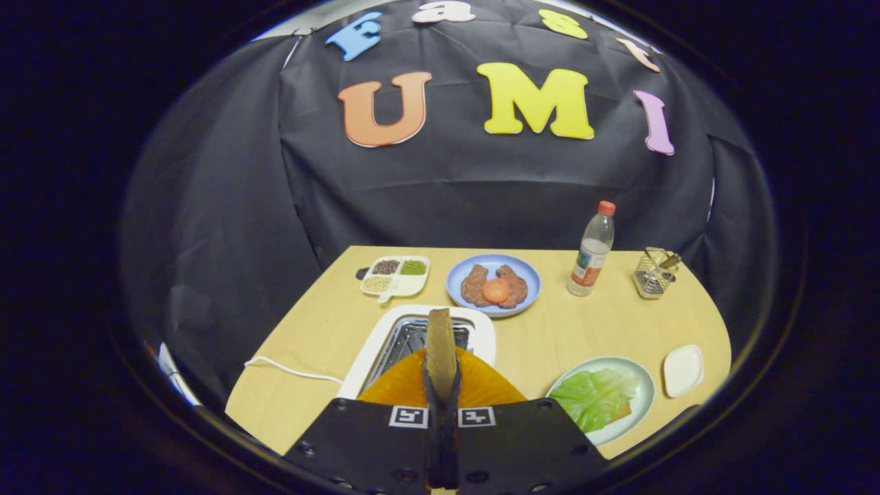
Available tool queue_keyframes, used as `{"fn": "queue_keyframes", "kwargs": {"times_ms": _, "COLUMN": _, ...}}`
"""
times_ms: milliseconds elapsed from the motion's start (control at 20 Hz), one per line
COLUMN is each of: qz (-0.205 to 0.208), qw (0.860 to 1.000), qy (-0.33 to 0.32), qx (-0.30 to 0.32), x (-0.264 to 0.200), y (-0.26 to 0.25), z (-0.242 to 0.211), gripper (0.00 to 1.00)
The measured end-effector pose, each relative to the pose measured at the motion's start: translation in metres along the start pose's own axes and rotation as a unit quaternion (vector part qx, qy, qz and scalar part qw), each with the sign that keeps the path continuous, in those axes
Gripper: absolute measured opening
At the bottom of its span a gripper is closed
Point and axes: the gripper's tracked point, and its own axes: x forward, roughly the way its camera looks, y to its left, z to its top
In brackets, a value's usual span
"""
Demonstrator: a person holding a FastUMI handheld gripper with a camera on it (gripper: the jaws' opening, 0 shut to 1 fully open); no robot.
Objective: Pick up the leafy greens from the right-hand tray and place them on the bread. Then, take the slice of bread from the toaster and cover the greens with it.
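Observation:
A slice of bread [440, 337] stands edge-on between my fingers, and my gripper [441, 393] is shut on it. The slice is held above the white toaster [484, 331], whose metal slots show just beyond the fingertips. To the right of the fingers a pale green plate [645, 389] carries the leafy greens [595, 397]. The greens lie flat over another piece of bread, and only a brown edge [623, 412] of it peeks out.
Beyond the toaster sit a blue plate [459, 273] with meat patties and a tomato slice, and a divided tray [405, 284] of seeds. A bottle [591, 251], a wire basket [653, 273] and a small white dish [683, 370] stand on the right. A white cord [289, 370] trails left.

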Motion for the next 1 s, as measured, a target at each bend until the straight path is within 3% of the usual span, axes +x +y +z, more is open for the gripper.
{"fn": "queue_keyframes", "kwargs": {"times_ms": 350, "qz": 0.032, "qw": 0.998, "qy": -0.042, "qx": 0.033, "x": -0.051, "y": -0.02, "z": 0.05, "gripper": 0.01}}
{"fn": "queue_keyframes", "kwargs": {"times_ms": 600, "qz": 0.027, "qw": 0.996, "qy": -0.071, "qx": 0.052, "x": -0.085, "y": -0.062, "z": 0.075, "gripper": 0.01}}
{"fn": "queue_keyframes", "kwargs": {"times_ms": 800, "qz": 0.0, "qw": 0.996, "qy": -0.072, "qx": 0.058, "x": -0.088, "y": -0.111, "z": 0.064, "gripper": 0.01}}
{"fn": "queue_keyframes", "kwargs": {"times_ms": 1000, "qz": -0.028, "qw": 0.997, "qy": -0.036, "qx": 0.065, "x": -0.072, "y": -0.151, "z": 0.022, "gripper": 0.01}}
